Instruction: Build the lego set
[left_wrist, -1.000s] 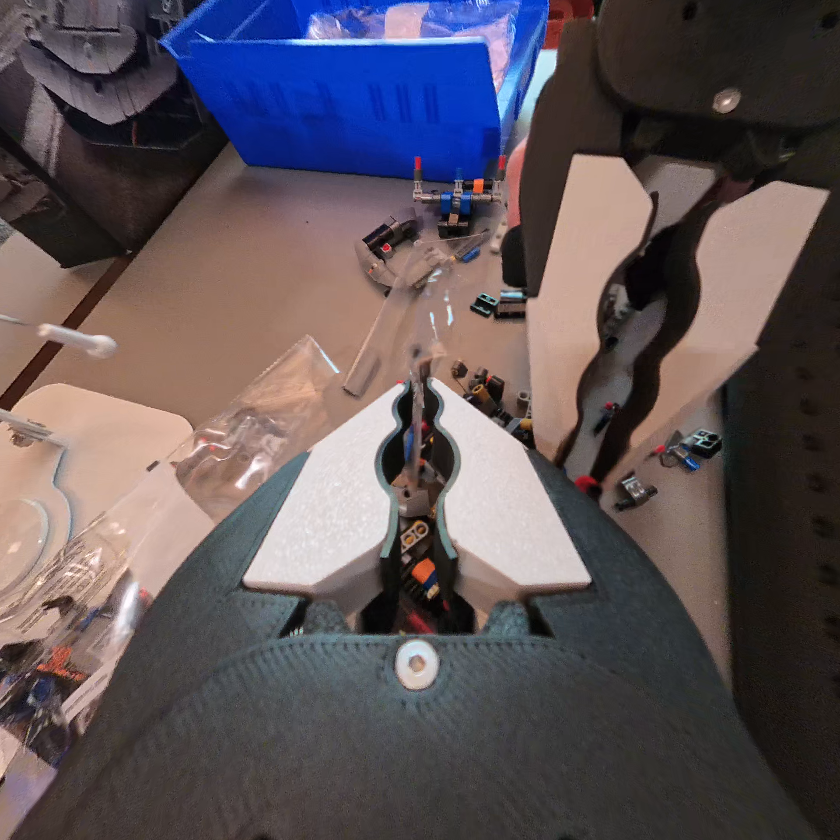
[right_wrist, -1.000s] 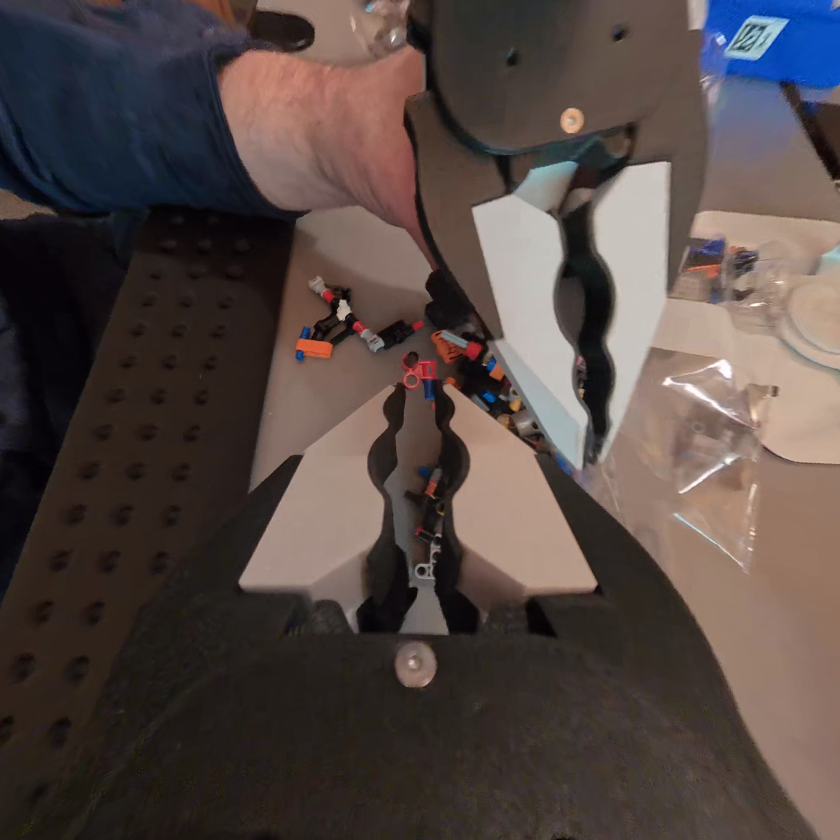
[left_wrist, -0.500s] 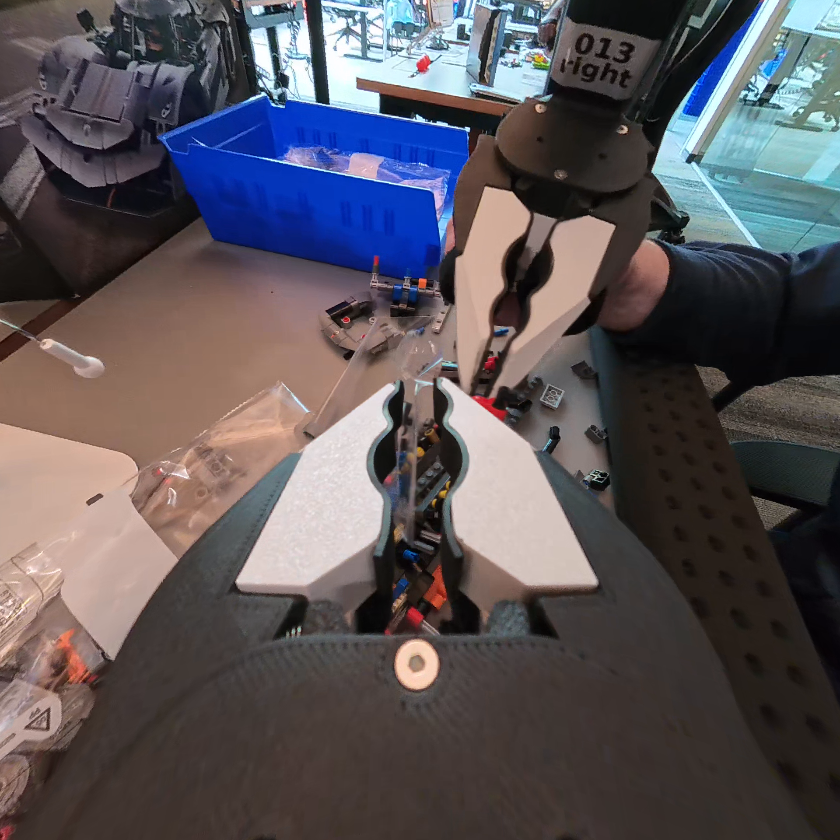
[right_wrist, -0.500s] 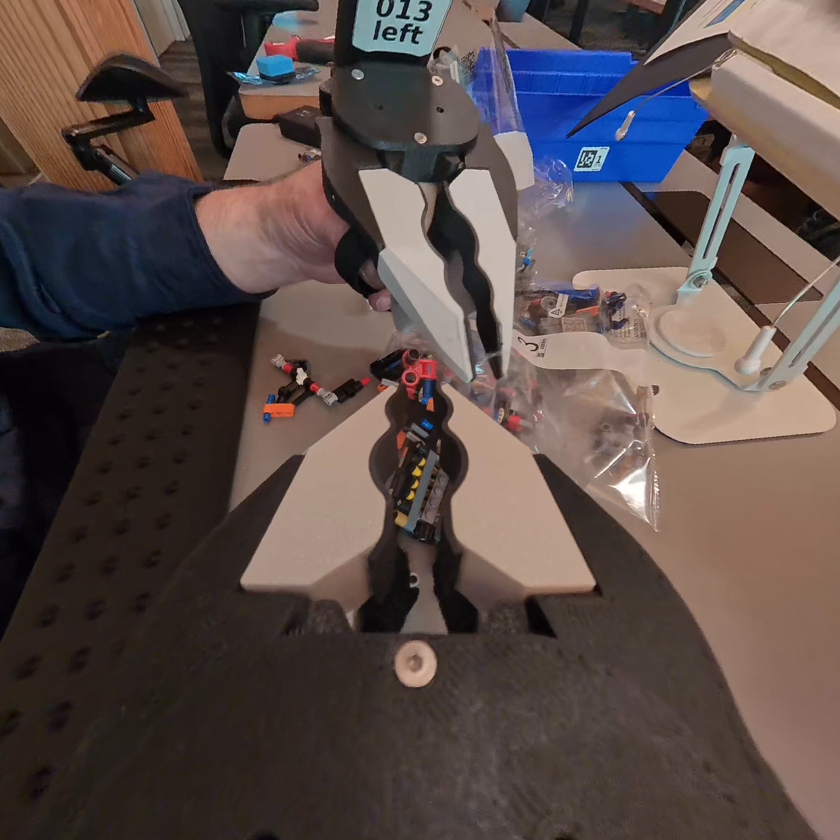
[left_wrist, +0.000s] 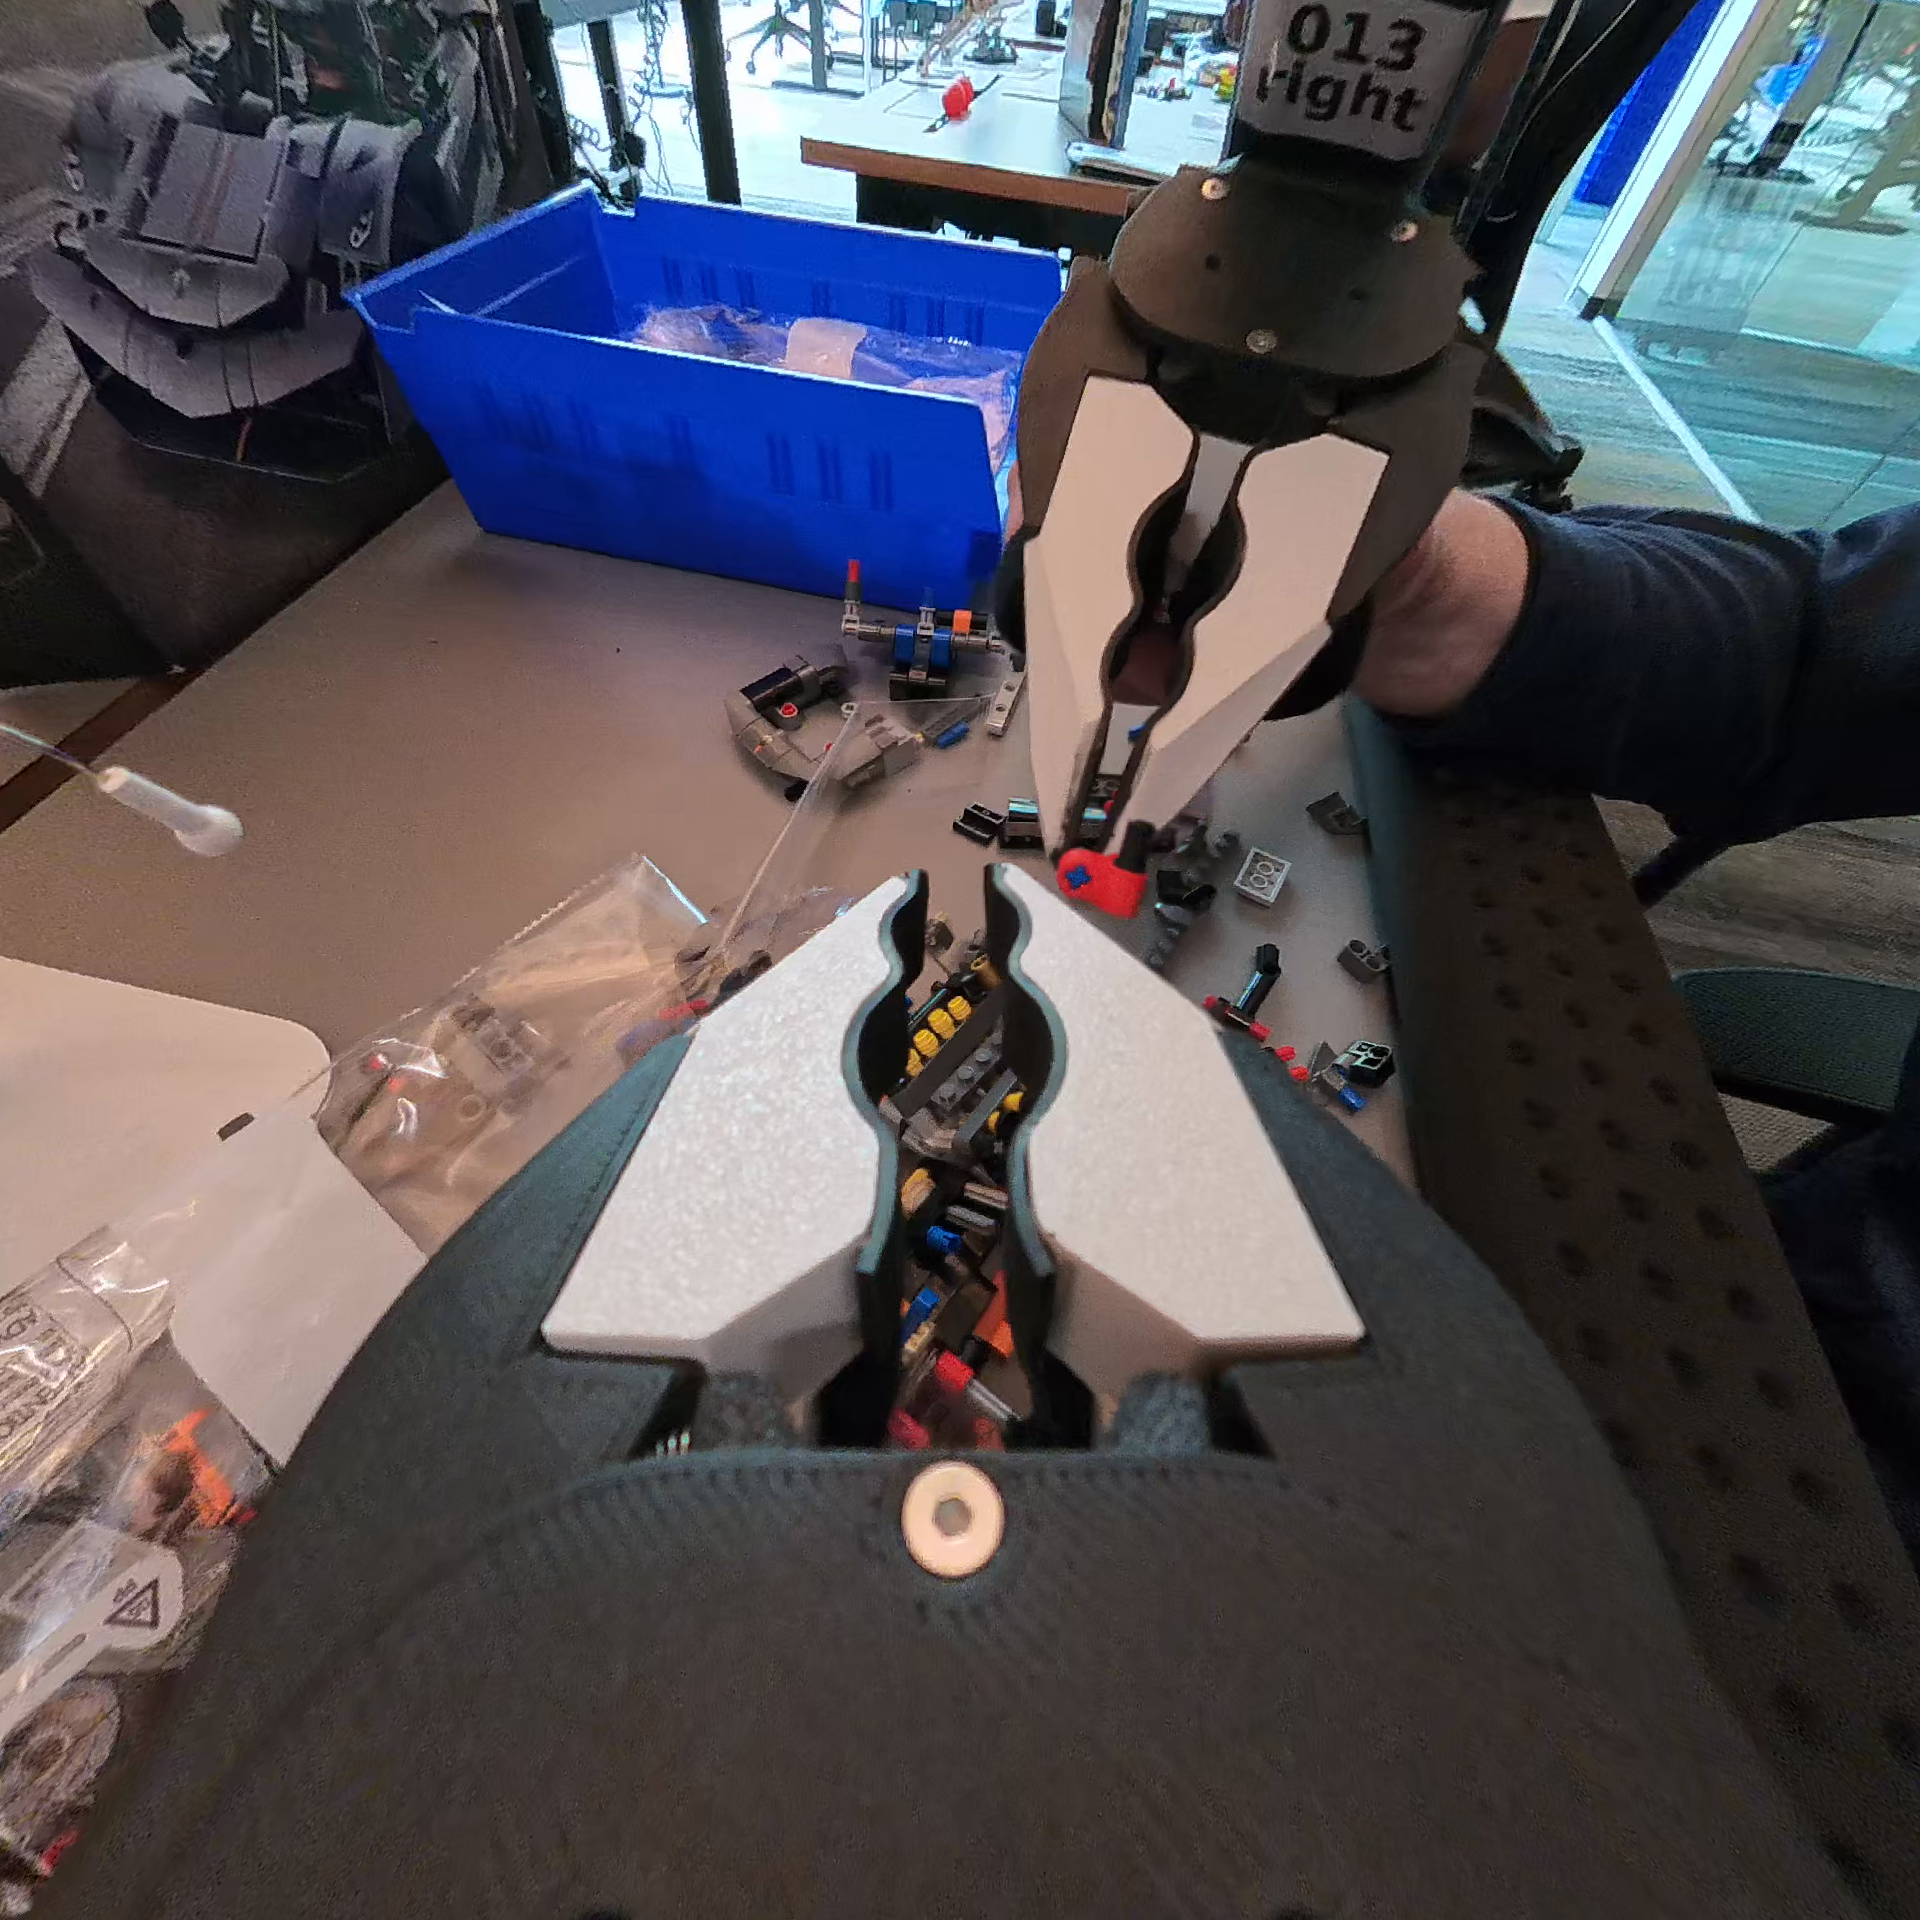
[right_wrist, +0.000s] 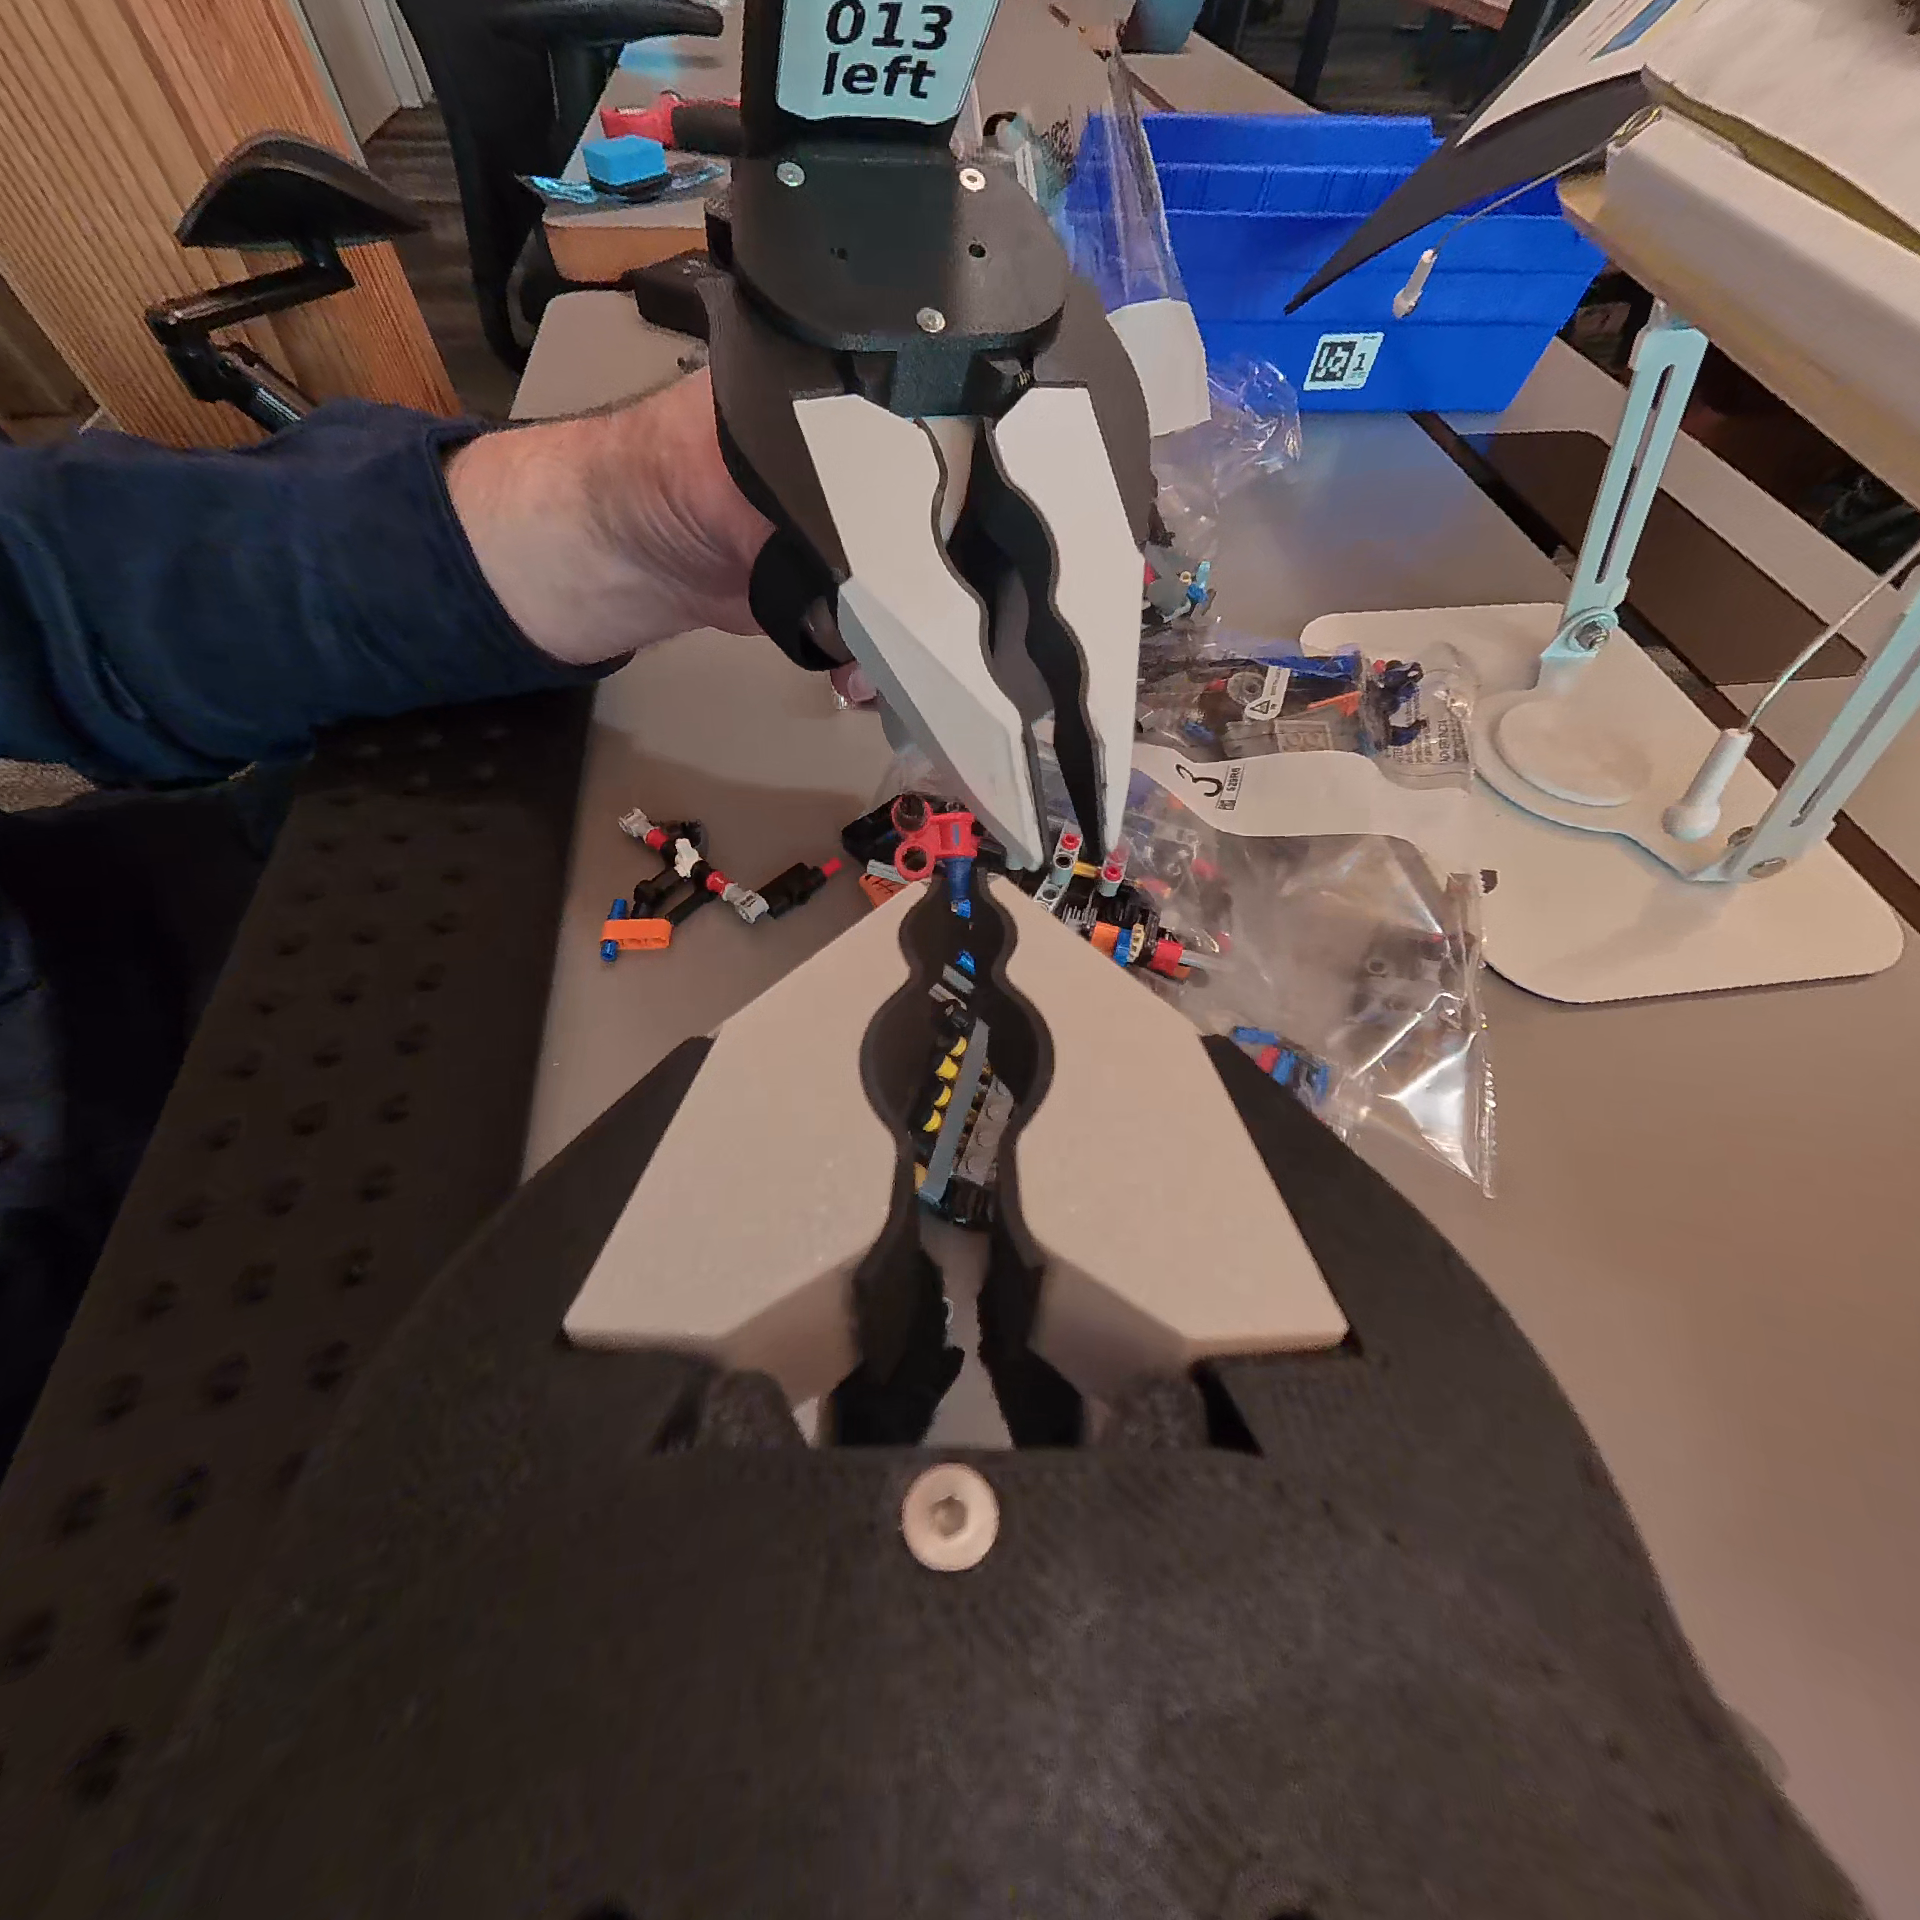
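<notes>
My right gripper (right_wrist: 954, 899) is shut on a red piece with a blue pin (right_wrist: 935, 836), held just above the table. It also shows in the left wrist view (left_wrist: 1091, 842) with the red piece (left_wrist: 1101, 883) at its tips. My left gripper (left_wrist: 954, 878) points down opposite it, tips a narrow gap apart with nothing seen between them. In the right wrist view the left gripper (right_wrist: 1070, 854) hangs over a pile of loose pieces (right_wrist: 1122, 914). A clear bag of parts (left_wrist: 499, 1039) lies against its left side.
A blue bin (left_wrist: 675, 436) stands at the back. A small built assembly (left_wrist: 925, 644) and a grey curved part (left_wrist: 790, 707) lie before it. More bags (right_wrist: 1309, 707), a white stand base (right_wrist: 1610, 831) and a black perforated pad (right_wrist: 260, 1039) flank the pile. Left and right tips are no more than a few centimetres apart.
Both grippers have lifted away from the table. The left jaws have parted a little and the clear plastic no longer shows between them. The right still holds the red piece.
</notes>
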